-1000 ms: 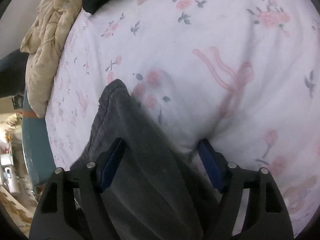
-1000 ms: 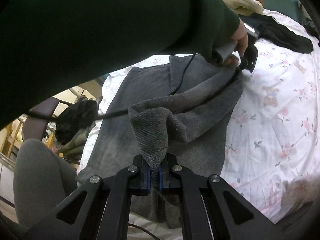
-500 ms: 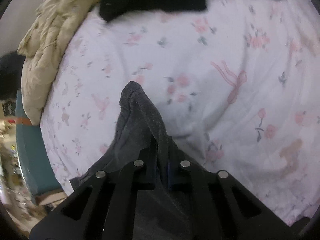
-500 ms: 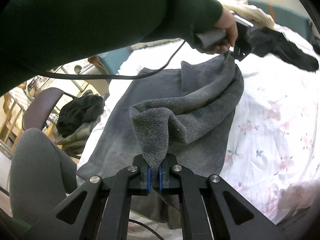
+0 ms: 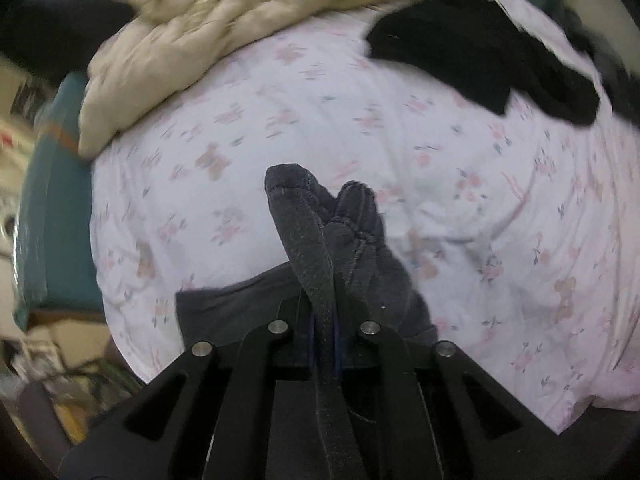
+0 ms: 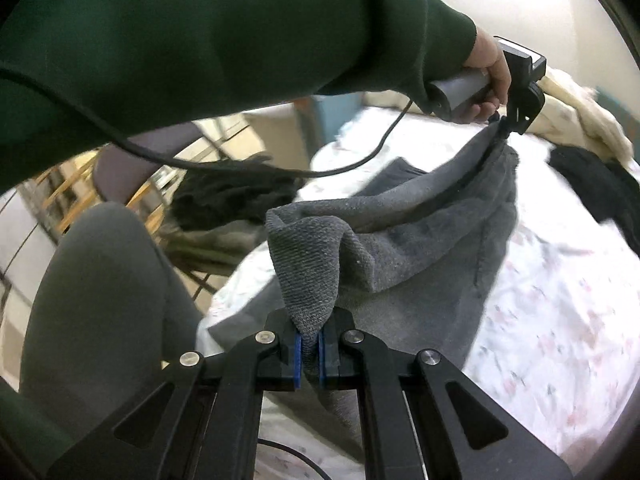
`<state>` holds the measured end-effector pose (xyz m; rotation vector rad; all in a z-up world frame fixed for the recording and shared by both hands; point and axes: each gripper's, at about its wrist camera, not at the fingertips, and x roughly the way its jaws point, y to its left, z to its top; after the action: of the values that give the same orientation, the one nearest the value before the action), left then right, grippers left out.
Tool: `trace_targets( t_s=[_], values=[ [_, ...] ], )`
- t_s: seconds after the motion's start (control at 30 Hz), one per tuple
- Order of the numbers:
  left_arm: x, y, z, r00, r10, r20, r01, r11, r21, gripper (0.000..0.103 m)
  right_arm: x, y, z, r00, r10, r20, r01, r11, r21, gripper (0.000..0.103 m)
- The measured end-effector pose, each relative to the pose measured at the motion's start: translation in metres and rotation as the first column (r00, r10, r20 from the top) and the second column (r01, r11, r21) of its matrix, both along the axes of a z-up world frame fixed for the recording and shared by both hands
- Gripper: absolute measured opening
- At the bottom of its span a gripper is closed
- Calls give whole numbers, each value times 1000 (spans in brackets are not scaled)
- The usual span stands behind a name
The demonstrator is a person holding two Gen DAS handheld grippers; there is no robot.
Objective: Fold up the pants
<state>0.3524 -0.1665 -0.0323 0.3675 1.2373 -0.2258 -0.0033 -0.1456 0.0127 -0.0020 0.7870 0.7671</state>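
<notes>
The grey pants (image 6: pixel 424 240) hang lifted above the bed (image 6: pixel 560 320), stretched between the two tools, with their lower part still lying on the sheet near the bed's edge. The right tool (image 6: pixel 308 354) is clenched on a bunched grey fold, which stands up out of its blue pads (image 6: pixel 296 354). The left tool (image 5: pixel 325 328) is clenched too, a thick seamed edge of the pants pinched between its fingers and sticking up past them; in the right wrist view that same tool (image 6: pixel 505 124) sits above the far corner of the pants, held by a hand (image 6: pixel 490 76) coming out of a dark green sleeve (image 6: pixel 240 36), a black cable (image 6: pixel 240 166) trailing from it

The bed wears a white sheet (image 5: pixel 320 120) printed with small pink flowers and bows. At the far end of the bed from the pants lies a crumpled cream quilt (image 5: pixel 192 44), and beside it a black garment (image 5: pixel 492 60) spread on the sheet. A teal bed frame (image 5: pixel 52 216) shows along the bed's side. Off the bed's near edge, a knee in grey leggings (image 6: pixel 100 300), a chair (image 6: pixel 136 164) with dark clothes (image 6: pixel 228 204) heaped on it, and blurred wooden furniture (image 6: pixel 56 188) beyond
</notes>
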Motion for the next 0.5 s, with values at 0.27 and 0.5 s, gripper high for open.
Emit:
trace_targets(
  t_s=[0.27, 0.5],
  values=[
    [-4, 144, -27, 984, 175, -26, -177, 968, -177, 4, 8, 64, -9, 979, 197, -48, -199, 978, -60, 5],
    [-4, 208, -105, 954, 283, -101, -300, 910, -287, 8, 25, 115, -46, 945, 281, -168, -305, 943, -136, 5]
  ],
)
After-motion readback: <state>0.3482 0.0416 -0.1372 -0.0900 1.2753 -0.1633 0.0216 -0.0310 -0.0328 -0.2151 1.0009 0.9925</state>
